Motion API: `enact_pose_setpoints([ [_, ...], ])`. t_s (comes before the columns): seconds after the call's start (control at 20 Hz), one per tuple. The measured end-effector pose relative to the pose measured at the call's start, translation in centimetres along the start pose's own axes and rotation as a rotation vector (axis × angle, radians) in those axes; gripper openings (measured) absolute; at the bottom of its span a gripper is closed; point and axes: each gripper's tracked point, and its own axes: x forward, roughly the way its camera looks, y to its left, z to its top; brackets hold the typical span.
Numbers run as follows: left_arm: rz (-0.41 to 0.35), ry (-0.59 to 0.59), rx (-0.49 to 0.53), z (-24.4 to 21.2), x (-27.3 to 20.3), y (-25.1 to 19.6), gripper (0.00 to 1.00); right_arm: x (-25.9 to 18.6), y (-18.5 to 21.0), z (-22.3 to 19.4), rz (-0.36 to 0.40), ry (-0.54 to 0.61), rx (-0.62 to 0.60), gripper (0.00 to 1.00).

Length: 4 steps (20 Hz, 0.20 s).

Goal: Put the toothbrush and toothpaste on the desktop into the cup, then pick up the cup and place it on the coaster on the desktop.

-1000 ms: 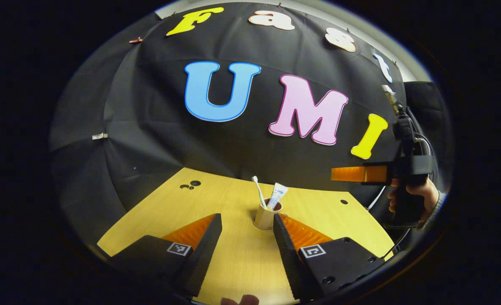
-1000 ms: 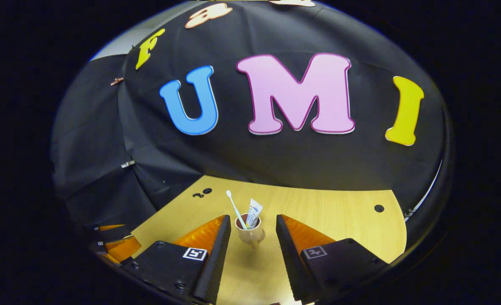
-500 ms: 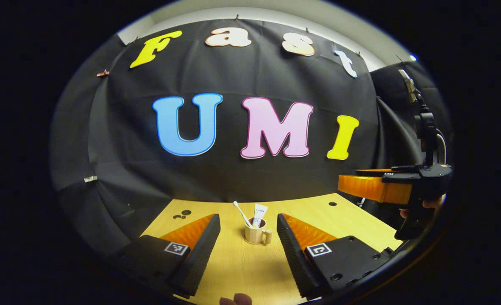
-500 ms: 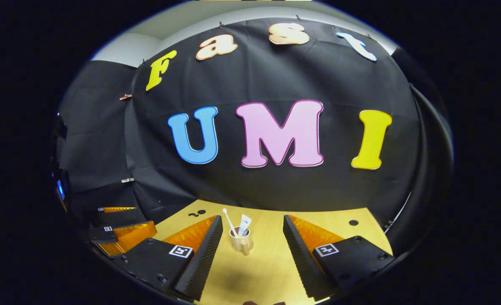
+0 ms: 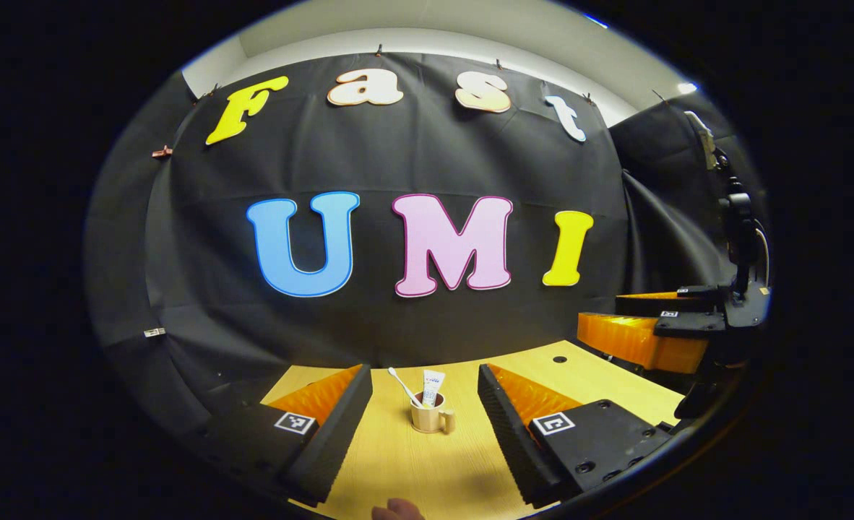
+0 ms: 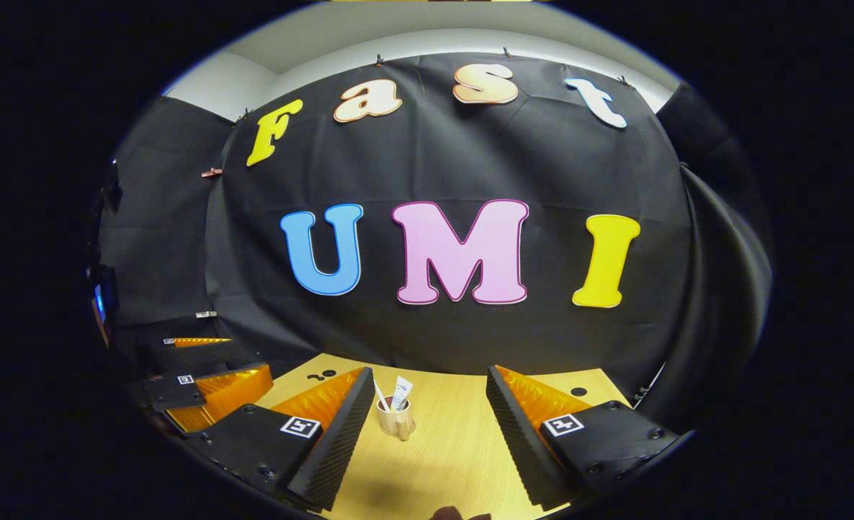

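A beige handled cup [image 5: 430,419] stands upright on the wooden desktop [image 5: 412,469], with a white toothbrush [image 5: 402,383] and a white toothpaste tube [image 5: 432,386] sticking out of it. My left gripper [image 5: 424,370] is open, well back from the cup, which lies ahead between its fingers. In the right gripper view the same cup [image 6: 396,421] holds the toothbrush [image 6: 380,396] and toothpaste tube [image 6: 401,392]. There my right gripper [image 6: 430,372] is open and far from the cup. Whether a coaster lies under the cup I cannot tell.
The right gripper [image 5: 644,328] hovers at the desk's right edge in the left gripper view; the left gripper [image 6: 206,368] sits off the left edge in the right gripper view. Small dark holes [image 5: 559,359] [image 6: 578,391] mark the desk. Black cloth closes the back.
Both grippers have drawn back from the cup and tilted up, so the cup looks smaller and farther. The cup, toothbrush and toothpaste stay put. The right gripper's fingers stand slightly wider.
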Motion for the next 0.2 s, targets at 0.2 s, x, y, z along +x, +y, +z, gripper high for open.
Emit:
enact_pose_setpoints([
  [0.2,0.001,-0.011,0.002,0.62,0.17,0.43,0.94,0.20,0.23,-0.47,0.000,0.017,0.024,0.95],
])
